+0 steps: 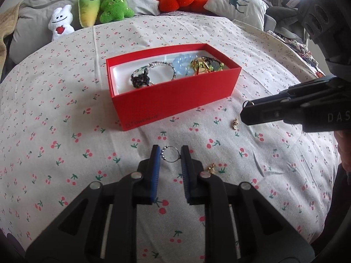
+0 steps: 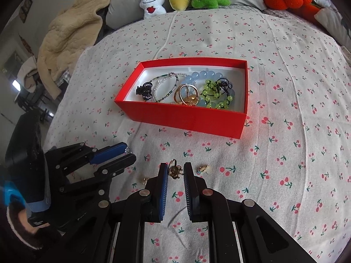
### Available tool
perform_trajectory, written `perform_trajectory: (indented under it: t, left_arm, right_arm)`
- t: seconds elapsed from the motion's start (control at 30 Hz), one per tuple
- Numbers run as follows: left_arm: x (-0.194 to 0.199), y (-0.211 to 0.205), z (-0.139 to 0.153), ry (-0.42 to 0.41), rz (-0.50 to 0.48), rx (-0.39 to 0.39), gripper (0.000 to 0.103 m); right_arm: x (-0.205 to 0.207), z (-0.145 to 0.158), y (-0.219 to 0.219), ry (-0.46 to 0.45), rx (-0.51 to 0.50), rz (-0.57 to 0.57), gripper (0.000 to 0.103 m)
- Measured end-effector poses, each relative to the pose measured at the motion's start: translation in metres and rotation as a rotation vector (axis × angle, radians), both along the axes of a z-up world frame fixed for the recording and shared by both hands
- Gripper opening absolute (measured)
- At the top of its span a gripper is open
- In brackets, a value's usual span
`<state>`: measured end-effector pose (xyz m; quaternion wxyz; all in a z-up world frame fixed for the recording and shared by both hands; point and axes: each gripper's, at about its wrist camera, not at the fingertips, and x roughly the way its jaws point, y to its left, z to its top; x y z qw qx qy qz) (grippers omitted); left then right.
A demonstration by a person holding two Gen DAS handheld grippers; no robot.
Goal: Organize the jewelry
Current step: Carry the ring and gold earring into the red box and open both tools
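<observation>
Jewelry left loose on the bed [image 1: 65,100]: four small pieces, all on the near side of the red box [image 1: 175,100], none inside yet.

Left gripper [image 1: 171,153]: hoop earring [image 1: 172,155] sits between the fingertips, ring lying flat on the sheet, beaded edge against the left pad. Jaws are partly closed and bracket it; I can't tell whether they're actually clamped. Box lies straight ahead and slightly left of it, long axis running left-right across the view, open top up. So the move is lift, go forward, drop over the near wall.

Right gripper [image 2: 175,168]: brown charm earring [image 2: 175,171] sits between its tips, jaws narrowed around it, contact not certain either. Box is dead ahead, near wall between gripper and interior.

Both grippers sit about equally near the box; the left one is to the left of the right one, well clear of it.

View differences:
- Right wrist view shows the box contents clearly: black hair clip [image 2: 143,91], beaded bracelets, gold ring [image 2: 186,94], blue and green beads. Free floor is at the left end.
- Right wrist view also shows a gold stud [image 2: 203,168] just right of its fingers and another small gold piece [image 2: 143,180] on the left.
- Left wrist view shows the right gripper side-on, with a thin wire loop sticking up at its tip and a gold piece on the sheet below it.
</observation>
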<state>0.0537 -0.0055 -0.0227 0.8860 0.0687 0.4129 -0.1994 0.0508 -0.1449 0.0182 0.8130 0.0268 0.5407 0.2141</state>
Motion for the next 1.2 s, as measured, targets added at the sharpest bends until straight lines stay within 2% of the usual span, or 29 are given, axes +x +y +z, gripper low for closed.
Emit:
perform_trajectory:
  t: [0.23,0.37,0.47,0.67,1.07,1.17,1.2]
  left_arm:
    - [0.016,-0.002,0.037,-0.053,0.041,-0.037,0.020]
    - [0.032,-0.005,0.047,-0.055,0.067,-0.036,0.020]
    - [0.045,-0.009,0.048,-0.050,0.082,-0.019,0.021]
    - [0.064,-0.015,0.043,-0.038,0.116,-0.036,0.021]
    - [0.074,-0.011,0.037,-0.028,0.138,-0.027,0.022]
    - [0.072,-0.011,0.039,-0.033,0.138,-0.020,0.032]
    - [0.071,-0.011,0.040,-0.035,0.140,-0.021,0.039]
  right_arm:
    - [0.015,0.012,-0.009,-0.033,0.019,-0.033,0.015]
    - [0.028,0.020,-0.011,-0.057,0.041,-0.058,0.015]
    - [0.041,0.022,-0.012,-0.065,0.055,-0.081,0.015]
    - [0.063,0.017,-0.013,-0.071,0.040,-0.121,0.015]
    - [0.082,0.010,-0.016,-0.065,0.049,-0.160,0.015]
    - [0.083,0.010,-0.017,-0.070,0.049,-0.157,0.015]
    - [0.083,0.011,-0.017,-0.071,0.049,-0.156,0.015]
